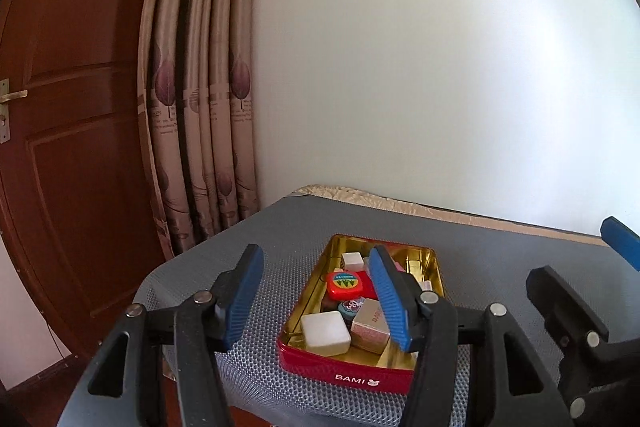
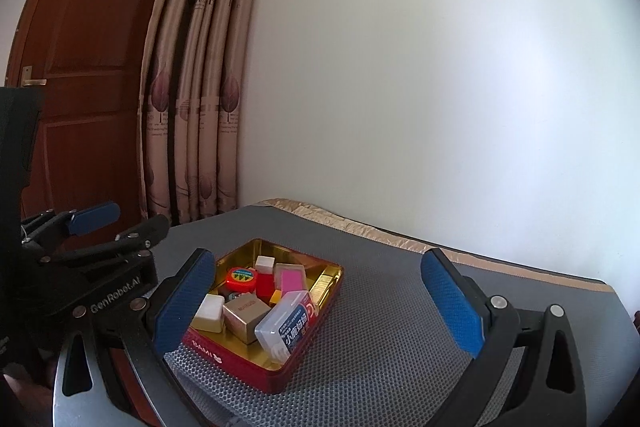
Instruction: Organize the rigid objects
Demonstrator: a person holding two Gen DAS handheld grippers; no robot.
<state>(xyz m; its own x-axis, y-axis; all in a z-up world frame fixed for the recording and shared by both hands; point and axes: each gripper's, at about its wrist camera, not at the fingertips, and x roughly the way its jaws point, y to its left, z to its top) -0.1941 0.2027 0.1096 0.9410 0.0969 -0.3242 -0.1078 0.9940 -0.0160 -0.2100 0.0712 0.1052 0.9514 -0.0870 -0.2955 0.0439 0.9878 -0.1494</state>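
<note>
Red tin [image 1: 352, 367] ahead between both tongs, left tongs [image 1: 316, 293] wide, right tongs [image 2: 320, 307] wide, both empty

The left gripper [image 1: 316, 291] stands open above the mat [image 1: 256, 359], nothing between its pads. A red tin [image 1: 352, 373] holds small blocks.

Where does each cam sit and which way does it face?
Left wrist: on the left gripper, looking forward and slightly down at the red tin; own open fingers show, right gripper at the right edge.
Right wrist: on the right gripper, same heading; own open fingers, left gripper at left.
Shared: tin, grey mat, curtain, door, wall.
</note>
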